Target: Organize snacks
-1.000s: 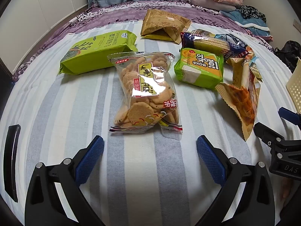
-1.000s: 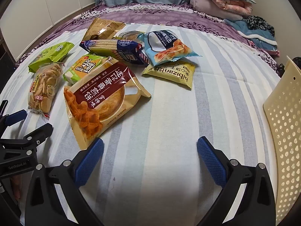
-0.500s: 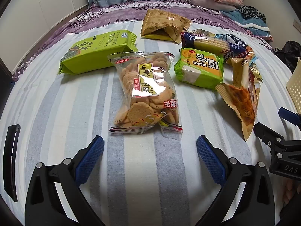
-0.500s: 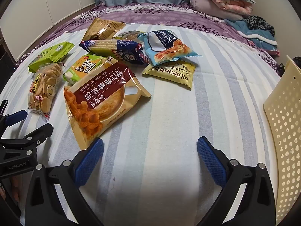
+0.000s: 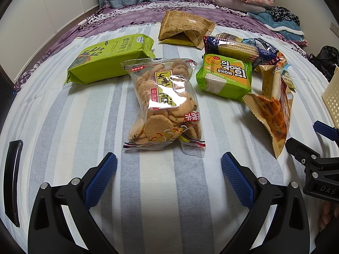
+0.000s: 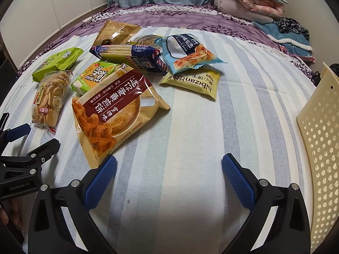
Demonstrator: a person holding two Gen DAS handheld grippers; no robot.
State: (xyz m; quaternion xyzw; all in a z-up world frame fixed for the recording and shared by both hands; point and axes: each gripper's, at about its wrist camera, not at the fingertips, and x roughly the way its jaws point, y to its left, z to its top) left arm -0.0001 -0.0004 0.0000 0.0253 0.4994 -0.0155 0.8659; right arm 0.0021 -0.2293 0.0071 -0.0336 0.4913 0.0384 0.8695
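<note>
Both the left gripper (image 5: pixel 169 170) and right gripper (image 6: pixel 169 170) hovered with jaws apart over the striped bedspread (image 6: pixel 190 127), where the slippery clear cracker bag (image 5: pixel 164 103) risked sliding from a pinch or its contents being crushed.

Even indoor light, glare on the clear cookie bag (image 5: pixel 165 103), strong fisheye-warped, dark-vignetted edges.

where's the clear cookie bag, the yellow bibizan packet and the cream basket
clear cookie bag (image 5: pixel 164 103): left wrist view, on its yellow label.
yellow bibizan packet (image 6: pixel 193 82): right wrist view, on the printed front.
cream basket (image 6: pixel 320 139): right wrist view, on its perforated wall.
</note>
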